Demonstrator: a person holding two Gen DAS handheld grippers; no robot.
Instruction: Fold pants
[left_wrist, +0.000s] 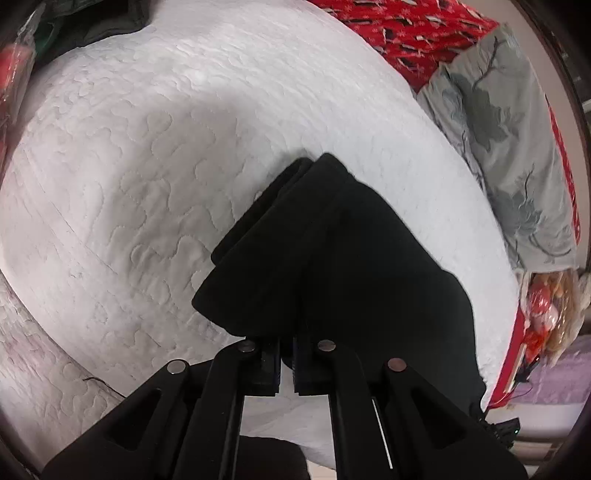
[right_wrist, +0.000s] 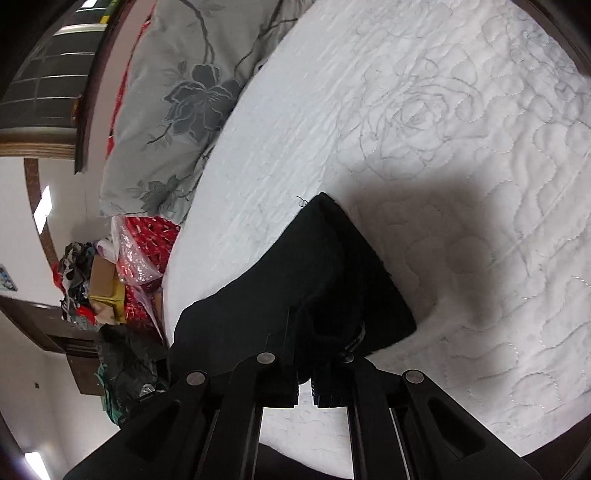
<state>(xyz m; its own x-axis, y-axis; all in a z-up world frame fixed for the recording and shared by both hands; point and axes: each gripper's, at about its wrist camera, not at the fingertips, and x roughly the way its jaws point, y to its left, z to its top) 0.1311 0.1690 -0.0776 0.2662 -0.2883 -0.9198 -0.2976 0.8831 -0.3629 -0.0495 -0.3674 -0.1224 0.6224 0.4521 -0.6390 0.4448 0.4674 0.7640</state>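
The black pants (left_wrist: 332, 258) hang in folded layers over the white quilted bed (left_wrist: 129, 184). My left gripper (left_wrist: 287, 354) is shut on the near edge of the pants, which drape forward and to the right. In the right wrist view the same pants (right_wrist: 314, 280) rise in a peak above the white quilt (right_wrist: 461, 129). My right gripper (right_wrist: 304, 369) is shut on their near edge. The cloth hides both pairs of fingertips.
A grey floral pillow (left_wrist: 517, 147) (right_wrist: 177, 103) and a red patterned cloth (left_wrist: 406, 26) lie at the bed's edge. Bags and clutter (right_wrist: 110, 280) sit beside the bed. Dark green fabric (left_wrist: 92, 22) lies at the far corner.
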